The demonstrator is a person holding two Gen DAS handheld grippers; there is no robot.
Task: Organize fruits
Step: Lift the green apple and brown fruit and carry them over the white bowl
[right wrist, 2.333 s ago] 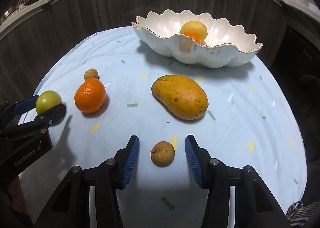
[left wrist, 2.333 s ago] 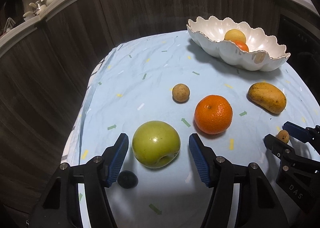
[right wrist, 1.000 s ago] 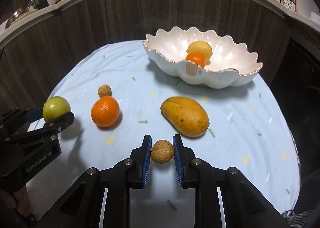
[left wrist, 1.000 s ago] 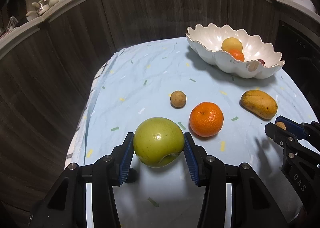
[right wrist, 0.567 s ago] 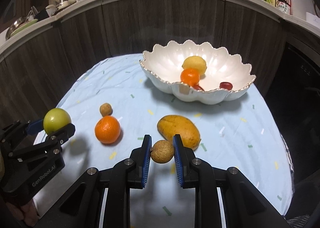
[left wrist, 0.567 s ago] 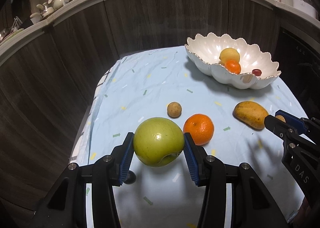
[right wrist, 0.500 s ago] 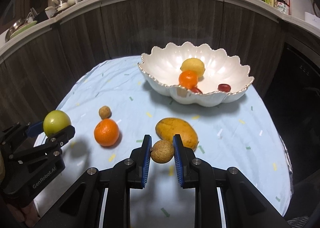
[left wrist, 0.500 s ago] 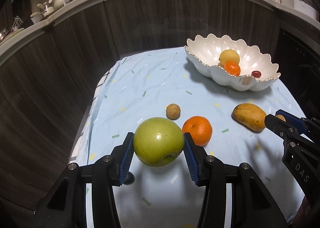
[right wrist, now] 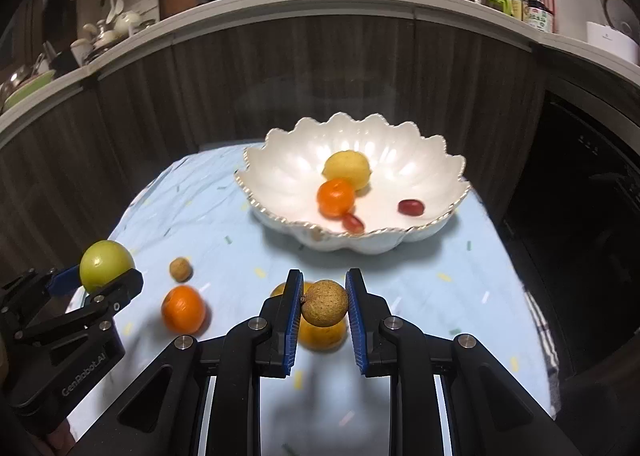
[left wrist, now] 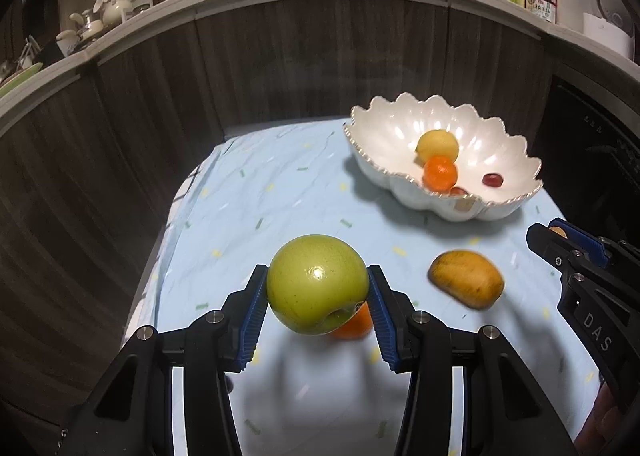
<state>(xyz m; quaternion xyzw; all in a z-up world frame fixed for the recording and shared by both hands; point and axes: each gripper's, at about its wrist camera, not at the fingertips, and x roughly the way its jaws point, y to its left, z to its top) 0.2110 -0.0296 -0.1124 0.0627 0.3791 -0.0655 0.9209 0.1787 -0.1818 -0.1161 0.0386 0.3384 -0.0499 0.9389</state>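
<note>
The left gripper (left wrist: 317, 304) clenched a smooth, glossy green apple (left wrist: 316, 290), and the right gripper (right wrist: 323, 310) pinched a small, rough brown fruit (right wrist: 325, 303); both were held above the table (left wrist: 256, 192), short of the scalloped white bowl (right wrist: 280, 172).

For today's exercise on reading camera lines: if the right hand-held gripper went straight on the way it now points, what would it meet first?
Probably the mango on the tablecloth: it shows directly behind the small brown fruit clamped in the right hand-held gripper. The white bowl lies further on. Depth is uncertain through the fisheye.
</note>
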